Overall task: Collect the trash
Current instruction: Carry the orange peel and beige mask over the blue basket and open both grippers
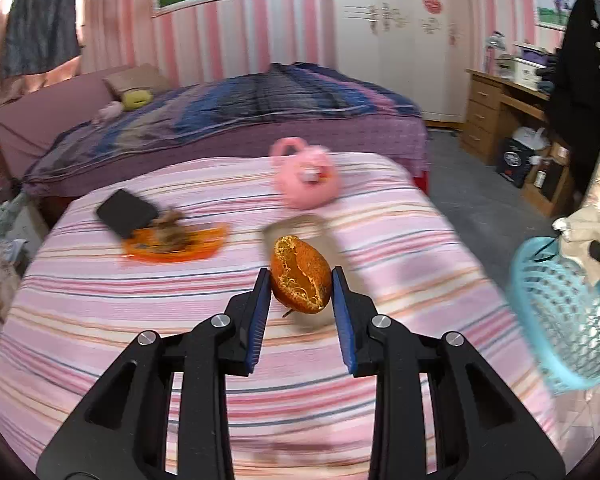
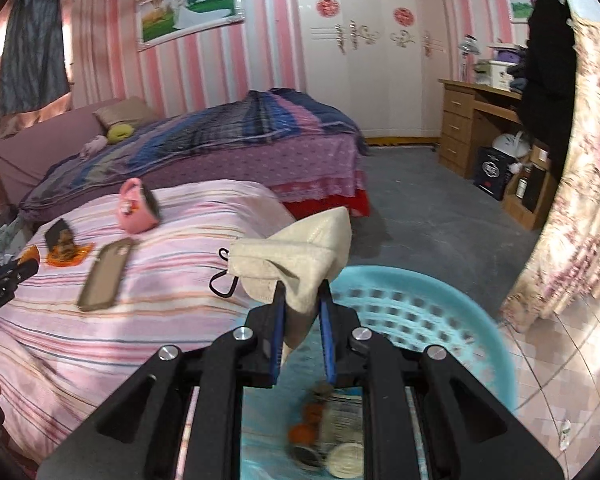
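Note:
My left gripper (image 1: 300, 278) is shut on a piece of orange peel (image 1: 298, 262), held in the air above the pink striped bed (image 1: 100, 320). In the right wrist view the left gripper (image 2: 22, 267) shows at the left edge with the orange peel (image 2: 33, 255) at its tip. A crumpled beige face mask (image 2: 300, 252) with a black ear loop is pinched in my right gripper (image 2: 302, 286), over the light blue mesh basket (image 2: 440, 304). The basket (image 1: 560, 320) and the mask (image 1: 584, 228) appear at the right of the left wrist view. Orange scraps, a wrapper and a round lid lie in the basket.
On the bed lie an orange wrapper with brown scraps (image 1: 172, 244), a black flat item (image 1: 126, 212), a pink plush bag (image 1: 306, 178) and a brown phone case (image 2: 106, 272). Behind stands a second bed (image 1: 240, 120). A desk (image 2: 480, 120) and a floral curtain (image 2: 580, 180) are to the right.

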